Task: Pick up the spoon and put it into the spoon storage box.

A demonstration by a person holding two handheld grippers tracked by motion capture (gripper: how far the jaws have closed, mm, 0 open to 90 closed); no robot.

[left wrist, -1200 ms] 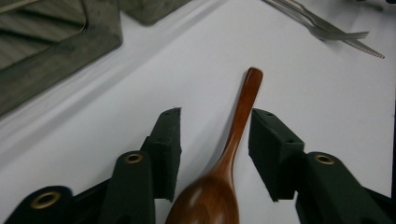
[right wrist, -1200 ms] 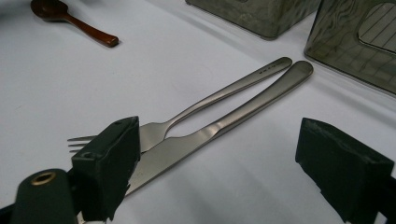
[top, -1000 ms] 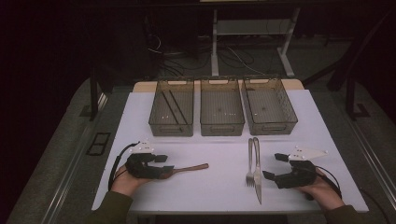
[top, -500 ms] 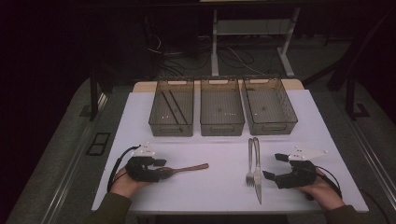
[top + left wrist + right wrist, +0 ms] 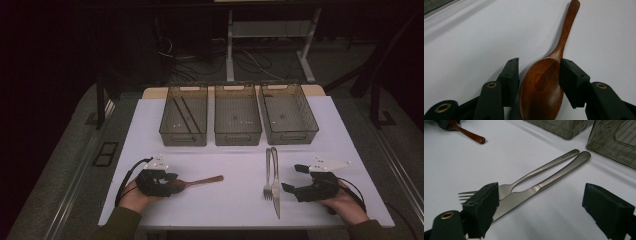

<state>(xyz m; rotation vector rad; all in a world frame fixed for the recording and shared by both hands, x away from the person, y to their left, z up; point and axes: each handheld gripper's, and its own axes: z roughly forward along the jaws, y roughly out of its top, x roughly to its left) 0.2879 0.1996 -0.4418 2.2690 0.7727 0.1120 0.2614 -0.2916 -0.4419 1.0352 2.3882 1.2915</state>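
Note:
A wooden spoon (image 5: 541, 85) lies on the white table, handle pointing away from my left gripper (image 5: 539, 63). Its jaws have just been closing and both pads now touch the edges of the spoon's bowl. In the high view the left gripper (image 5: 175, 186) sits at the front left with the spoon (image 5: 202, 180) reaching right. A steel fork (image 5: 536, 173) and knife (image 5: 554, 178) lie side by side, handles far. My right gripper (image 5: 542, 192) stands open around their near ends, pads apart from them. It is at the front right (image 5: 292, 178) beside the fork (image 5: 268, 170) and knife (image 5: 275, 185).
Three clear bins stand in a row at the back: the left bin (image 5: 184, 135) holds thin dark sticks (image 5: 187, 112); the middle bin (image 5: 238, 135) and right bin (image 5: 292, 136) look bare. The table's front edge runs just below both hands.

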